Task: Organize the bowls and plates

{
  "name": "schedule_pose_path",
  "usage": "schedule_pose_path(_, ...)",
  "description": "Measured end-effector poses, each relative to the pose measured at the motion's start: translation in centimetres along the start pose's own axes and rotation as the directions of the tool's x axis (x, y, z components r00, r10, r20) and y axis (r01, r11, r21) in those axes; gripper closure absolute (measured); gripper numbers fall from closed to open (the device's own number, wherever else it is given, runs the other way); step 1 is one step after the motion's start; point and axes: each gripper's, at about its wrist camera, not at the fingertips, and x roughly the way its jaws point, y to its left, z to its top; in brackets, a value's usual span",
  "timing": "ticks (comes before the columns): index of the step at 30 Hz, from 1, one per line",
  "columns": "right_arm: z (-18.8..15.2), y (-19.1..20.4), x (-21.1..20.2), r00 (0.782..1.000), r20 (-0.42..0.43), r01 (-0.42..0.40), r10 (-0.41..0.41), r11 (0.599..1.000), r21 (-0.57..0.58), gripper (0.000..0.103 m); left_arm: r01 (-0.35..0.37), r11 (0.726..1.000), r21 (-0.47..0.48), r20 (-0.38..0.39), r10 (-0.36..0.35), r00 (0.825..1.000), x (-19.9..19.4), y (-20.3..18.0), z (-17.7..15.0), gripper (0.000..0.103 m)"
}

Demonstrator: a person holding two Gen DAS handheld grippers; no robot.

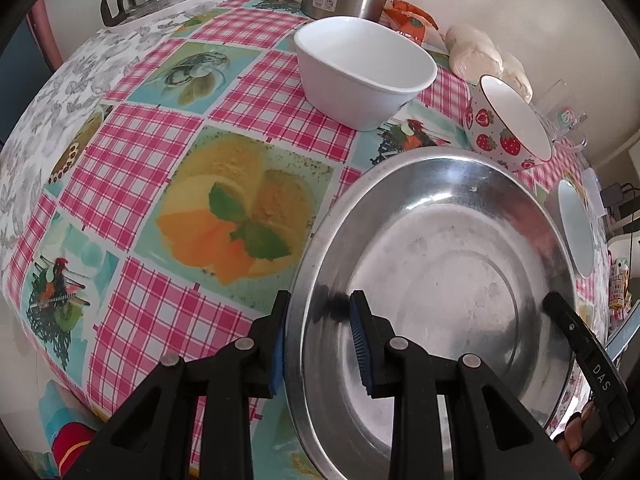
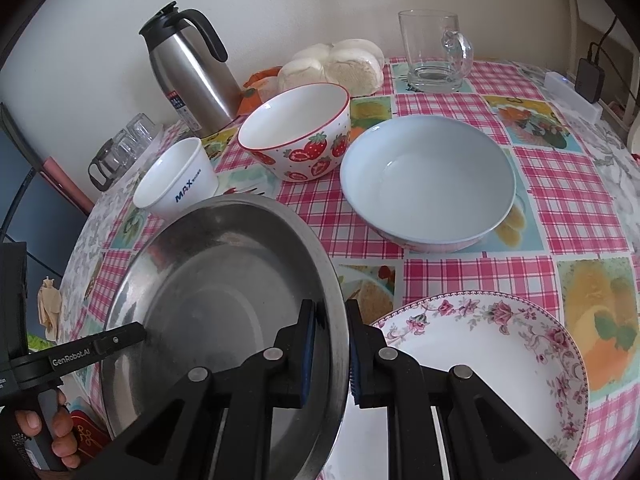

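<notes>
Left tool (image 1: 320,344) and right tool (image 2: 330,354) are both clamped on opposite rims of the steel plate (image 1: 432,280), held above the worktop (image 1: 160,152).

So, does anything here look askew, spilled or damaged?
No spills or damage. Only the steel plate looks odd: held tilted off the table, left gripper and right gripper each clamping opposite rims. The strawberry bowl sits upright.

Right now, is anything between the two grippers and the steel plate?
No. Both already straddle the rim of the steel plate: the left hand-held gripper on one side, the right hand-held gripper on the opposite side.
</notes>
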Motion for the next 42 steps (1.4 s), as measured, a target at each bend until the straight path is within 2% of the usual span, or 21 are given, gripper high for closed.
schedule_pose_path(8, -0.1, 0.2, 0.0, 1.000, -0.001, 0.013, -0.013, 1.000, -0.003, 0.086, 0.005, 1.000, 0.002, 0.009, -0.005, 1.000, 0.1, 0.1, 0.2, 0.073)
schedule_pose_path(18, 0.1, 0.4, 0.4, 1.000, -0.001, 0.009, -0.009, 1.000, 0.021, 0.085, 0.004, 0.999, 0.036, 0.055, -0.006, 0.998, -0.1, 0.3, 1.0, 0.073)
schedule_pose_path(26, 0.1, 0.2, 0.5, 1.000, -0.003, -0.003, 0.003, 0.999, 0.035, 0.085, 0.009, 0.999, 0.036, 0.053, -0.011, 0.999, 0.1, 0.5, 1.2, 0.073)
schedule_pose_path(27, 0.1, 0.2, 0.6, 1.000, -0.005, -0.004, 0.004, 0.999, 0.036, 0.084, 0.008, 0.999, 0.038, 0.057, -0.011, 0.998, -0.1, 0.5, 1.1, 0.072)
schedule_pose_path(28, 0.1, 0.2, 0.6, 1.000, -0.008, -0.010, 0.010, 0.999, 0.035, 0.077, 0.008, 0.999, 0.038, 0.061, -0.010, 0.998, -0.2, 0.5, 1.1, 0.072)
schedule_pose_path(30, 0.1, 0.4, 0.6, 1.000, -0.004, -0.012, 0.012, 1.000, 0.026, 0.071, 0.011, 0.999, 0.040, 0.074, -0.014, 0.997, -0.6, 0.5, 1.0, 0.071)
schedule_pose_path(32, 0.1, 0.6, 0.5, 1.000, 0.003, -0.003, 0.003, 1.000, 0.014, 0.066, 0.014, 0.999, 0.044, 0.088, -0.018, 0.996, -0.9, 0.4, 1.0, 0.062)
schedule_pose_path(34, 0.2, 0.6, 0.4, 1.000, 0.011, -0.008, 0.008, 1.000, 0.012, 0.057, 0.007, 0.999, 0.053, 0.109, -0.013, 0.994, -1.3, 0.2, 1.0, 0.059)
schedule_pose_path(36, 0.2, 0.6, 0.2, 1.000, 0.019, -0.011, 0.011, 1.000, 0.011, 0.052, 0.000, 0.998, 0.061, 0.122, -0.008, 0.992, -1.6, 0.1, 1.0, 0.056)
schedule_pose_path(38, 0.3, 0.5, 0.1, 0.999, 0.031, -0.012, 0.012, 1.000, 0.015, 0.047, -0.001, 0.998, 0.069, 0.128, -0.008, 0.992, -1.7, -0.1, 1.0, 0.045)
schedule_pose_path(40, 0.3, 0.4, 0.0, 0.999, 0.042, -0.011, 0.010, 1.000, 0.021, 0.038, -0.001, 0.997, 0.072, 0.132, -0.008, 0.991, -1.7, -0.2, 1.1, 0.041)
schedule_pose_path(42, 0.4, 0.2, -0.2, 0.999, 0.053, -0.012, 0.010, 1.000, 0.028, 0.036, -0.005, 0.998, 0.070, 0.138, -0.005, 0.990, -1.8, -0.1, 1.2, 0.040)
